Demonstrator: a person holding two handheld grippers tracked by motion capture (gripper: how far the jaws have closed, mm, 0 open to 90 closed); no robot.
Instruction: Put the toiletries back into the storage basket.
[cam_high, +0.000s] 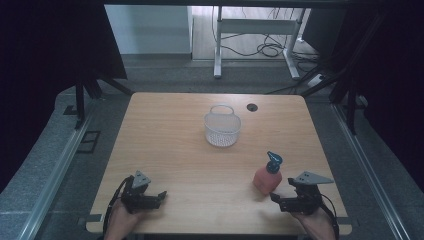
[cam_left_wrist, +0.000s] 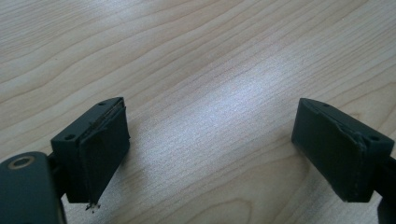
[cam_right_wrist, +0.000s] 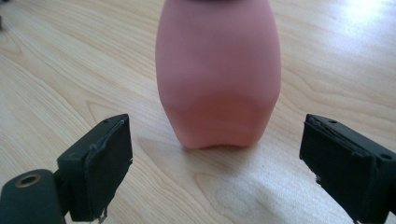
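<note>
The fingers (cam_right_wrist: 100, 168) of the right gripper (cam_high: 280, 201) are held wide apart, and nothing is pressed between them. The pink bottle (cam_right_wrist: 218, 74) is seen upright on the desk (cam_high: 175, 150), just ahead of the gap and not touched. The left gripper (cam_high: 156, 197) is also kept wide, over bare wood near the front edge. Much open room is left toward the white basket (cam_high: 222, 128) farther back.
</note>
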